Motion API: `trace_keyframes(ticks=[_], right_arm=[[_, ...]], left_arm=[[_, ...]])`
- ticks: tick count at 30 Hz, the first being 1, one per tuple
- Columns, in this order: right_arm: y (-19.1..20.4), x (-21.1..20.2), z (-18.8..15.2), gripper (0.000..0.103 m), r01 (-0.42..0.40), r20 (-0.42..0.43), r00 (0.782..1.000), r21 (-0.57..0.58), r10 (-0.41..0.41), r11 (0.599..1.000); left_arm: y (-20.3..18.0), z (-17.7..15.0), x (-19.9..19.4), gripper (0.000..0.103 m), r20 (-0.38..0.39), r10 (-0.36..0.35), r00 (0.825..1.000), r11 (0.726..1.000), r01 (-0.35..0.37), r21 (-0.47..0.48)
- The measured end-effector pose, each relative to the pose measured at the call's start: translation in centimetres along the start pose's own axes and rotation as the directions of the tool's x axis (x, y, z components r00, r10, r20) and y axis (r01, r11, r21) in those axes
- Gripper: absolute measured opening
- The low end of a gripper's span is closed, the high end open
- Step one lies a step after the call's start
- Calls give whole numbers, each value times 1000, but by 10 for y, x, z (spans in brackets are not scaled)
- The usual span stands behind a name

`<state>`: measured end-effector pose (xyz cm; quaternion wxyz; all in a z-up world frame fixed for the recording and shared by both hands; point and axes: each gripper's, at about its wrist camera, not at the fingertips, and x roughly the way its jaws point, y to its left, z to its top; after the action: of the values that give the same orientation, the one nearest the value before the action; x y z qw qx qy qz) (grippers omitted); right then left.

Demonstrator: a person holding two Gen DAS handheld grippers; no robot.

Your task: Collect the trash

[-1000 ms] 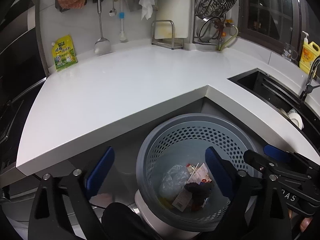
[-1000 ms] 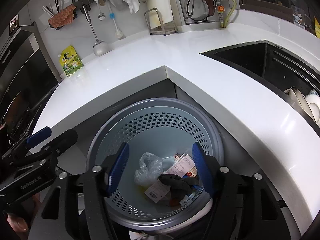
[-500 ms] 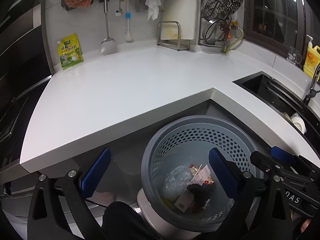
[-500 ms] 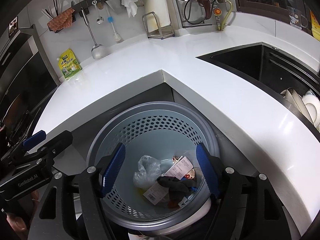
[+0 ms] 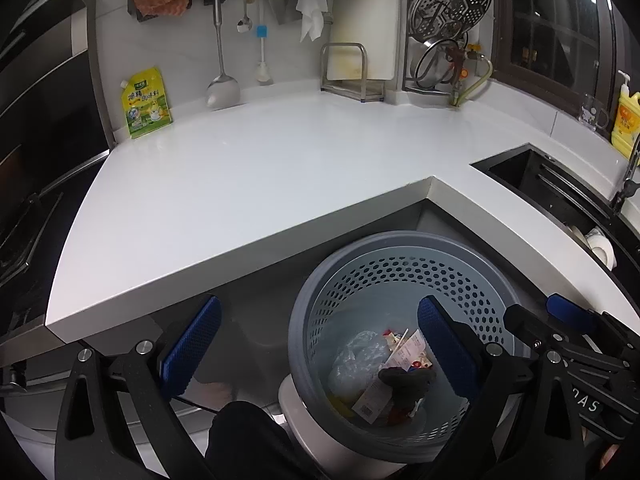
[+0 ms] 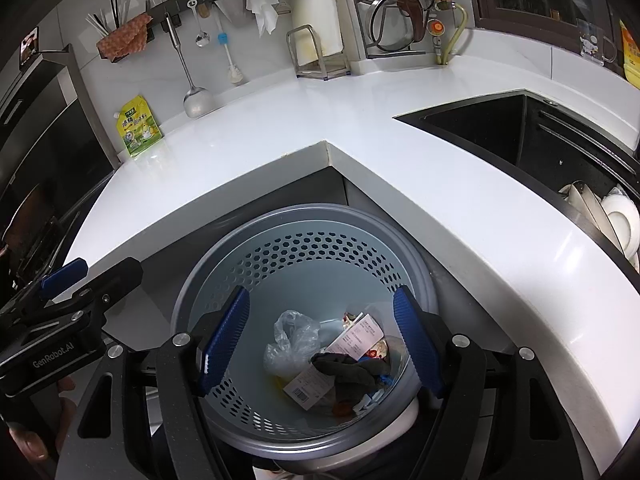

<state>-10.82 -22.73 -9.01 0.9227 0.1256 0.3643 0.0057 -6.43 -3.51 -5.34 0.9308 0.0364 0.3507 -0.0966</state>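
Note:
A grey perforated bin (image 5: 400, 240) (image 6: 304, 216) stands on the floor in the inner corner of the white counter. In its bottom lie a crumpled clear plastic bag (image 6: 290, 340), printed paper wrappers (image 6: 356, 336) and a dark crumpled piece (image 6: 352, 368). My left gripper (image 5: 318, 350) hovers open over the bin's left rim with nothing between its blue pads (image 5: 192, 350). My right gripper (image 6: 320, 340) is open above the bin's mouth, framing the trash without touching it. Each gripper shows at the edge of the other's view: the right gripper (image 5: 540, 316) and the left gripper (image 6: 92, 276).
The white L-shaped counter (image 5: 260, 168) wraps around the bin. A dark sink (image 6: 500, 132) with white dishes (image 6: 616, 220) lies to the right. A yellow-green pouch (image 5: 146, 102), hanging utensils and a board rack (image 5: 352, 68) line the back wall. A person's dark-clothed leg (image 5: 248, 432) is beside the bin.
The jaws of both grippers have spread a little wider. The trash in the bin lies as it did.

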Motion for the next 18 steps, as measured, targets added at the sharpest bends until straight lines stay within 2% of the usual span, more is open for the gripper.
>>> trace_keyframes(ticks=[18], right_arm=[[5, 1, -1, 71, 8, -2, 1000, -16, -8, 1000]], left_arm=[[7, 1, 5, 97, -25, 22, 999, 999, -23, -30]])
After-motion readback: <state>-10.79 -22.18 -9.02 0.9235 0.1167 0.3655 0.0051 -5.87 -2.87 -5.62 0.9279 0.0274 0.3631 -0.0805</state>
